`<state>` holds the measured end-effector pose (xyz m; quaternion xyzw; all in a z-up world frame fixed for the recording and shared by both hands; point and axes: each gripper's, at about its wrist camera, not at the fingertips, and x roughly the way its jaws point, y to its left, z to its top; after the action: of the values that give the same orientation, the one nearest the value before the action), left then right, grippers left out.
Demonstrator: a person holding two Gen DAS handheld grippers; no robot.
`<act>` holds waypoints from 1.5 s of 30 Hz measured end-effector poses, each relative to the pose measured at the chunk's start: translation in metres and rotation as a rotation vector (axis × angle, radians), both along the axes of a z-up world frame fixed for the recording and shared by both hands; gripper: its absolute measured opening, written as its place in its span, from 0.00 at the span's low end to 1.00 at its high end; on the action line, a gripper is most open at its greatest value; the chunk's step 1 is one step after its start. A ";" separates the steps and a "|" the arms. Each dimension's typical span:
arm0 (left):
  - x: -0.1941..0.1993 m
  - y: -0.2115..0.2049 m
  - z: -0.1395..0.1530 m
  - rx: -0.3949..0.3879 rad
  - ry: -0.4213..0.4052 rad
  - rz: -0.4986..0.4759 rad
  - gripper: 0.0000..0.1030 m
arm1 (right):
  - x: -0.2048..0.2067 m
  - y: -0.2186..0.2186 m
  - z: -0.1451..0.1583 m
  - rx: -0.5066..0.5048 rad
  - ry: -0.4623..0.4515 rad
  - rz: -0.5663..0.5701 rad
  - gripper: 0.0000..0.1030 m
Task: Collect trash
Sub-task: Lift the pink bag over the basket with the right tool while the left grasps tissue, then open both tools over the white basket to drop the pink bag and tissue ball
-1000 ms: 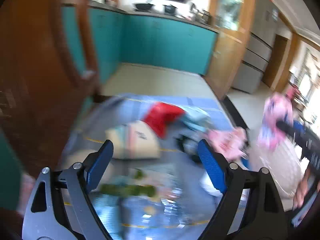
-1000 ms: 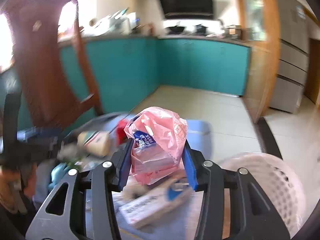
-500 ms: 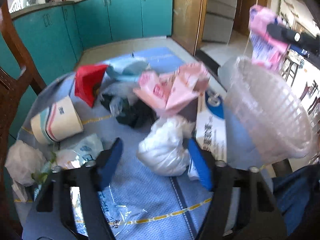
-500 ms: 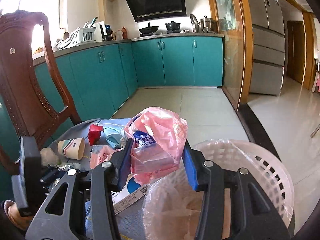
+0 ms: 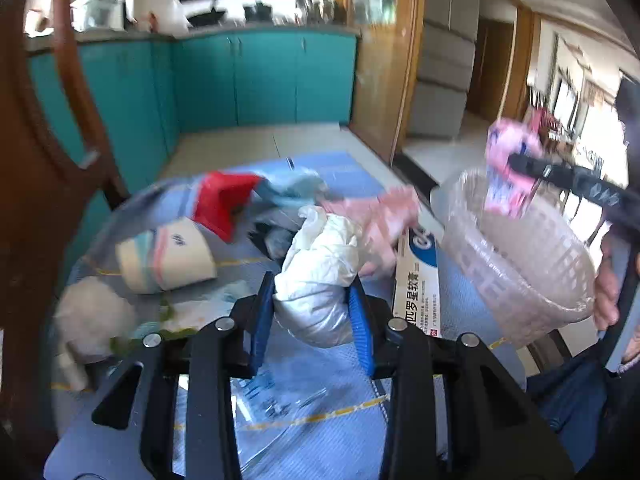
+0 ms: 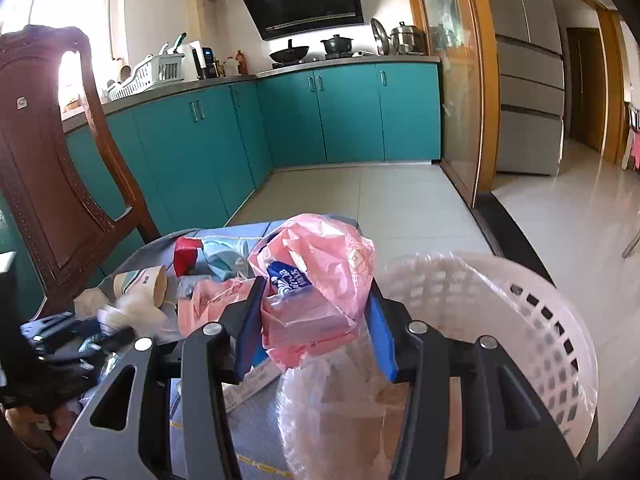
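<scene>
My left gripper (image 5: 314, 324) is shut on a crumpled white plastic bag (image 5: 320, 276), just above the blue table mat (image 5: 320, 440). My right gripper (image 6: 314, 332) is shut on a pink plastic bag (image 6: 316, 280) with a blue-printed packet inside, held over the near rim of the pale basket (image 6: 520, 320). In the left wrist view the basket (image 5: 516, 252) stands at the table's right edge, with the pink bag (image 5: 506, 168) above it. More trash lies on the table: a paper cup (image 5: 164, 260), a red wrapper (image 5: 224, 204), a pink bag (image 5: 384, 216) and a white box (image 5: 416, 280).
A wooden chair (image 6: 52, 160) stands at the table's left. Teal kitchen cabinets (image 6: 320, 120) line the far wall, across a tiled floor. A white wad (image 5: 92, 320) and clear film (image 5: 280, 404) lie near the left gripper. The person's hand (image 5: 608, 280) shows at the right.
My left gripper has closed on the white bag and lifted it slightly. My right gripper with the pink bag has hardly moved over the basket.
</scene>
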<state>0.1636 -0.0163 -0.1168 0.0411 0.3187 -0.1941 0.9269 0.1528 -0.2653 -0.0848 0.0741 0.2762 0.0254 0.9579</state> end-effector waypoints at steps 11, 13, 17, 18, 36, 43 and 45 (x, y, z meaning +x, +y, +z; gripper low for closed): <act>-0.037 0.021 0.019 -0.051 -0.060 0.130 0.35 | -0.017 -0.005 -0.001 -0.002 -0.012 0.005 0.46; -0.042 0.021 0.023 -0.063 -0.069 0.140 0.35 | -0.022 -0.007 0.000 -0.007 -0.024 0.001 0.46; -0.053 0.014 0.031 -0.056 -0.089 0.144 0.36 | -0.033 -0.012 0.000 -0.028 -0.035 -0.019 0.46; -0.054 0.010 0.034 -0.054 -0.096 0.143 0.36 | -0.036 -0.013 0.000 -0.031 -0.036 -0.022 0.46; -0.063 -0.010 0.042 -0.072 -0.088 0.146 0.36 | -0.055 -0.029 0.001 -0.059 -0.050 -0.081 0.47; -0.055 -0.025 0.042 -0.148 -0.028 0.075 0.36 | -0.051 -0.048 -0.010 -0.031 0.032 -0.135 0.47; -0.049 -0.035 0.042 -0.170 -0.008 0.046 0.36 | -0.050 -0.052 -0.013 -0.032 0.056 -0.147 0.47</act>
<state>0.1142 -0.0514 -0.0750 -0.0444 0.2984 -0.1991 0.9324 0.1032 -0.3177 -0.0983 0.0794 0.2970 -0.0517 0.9502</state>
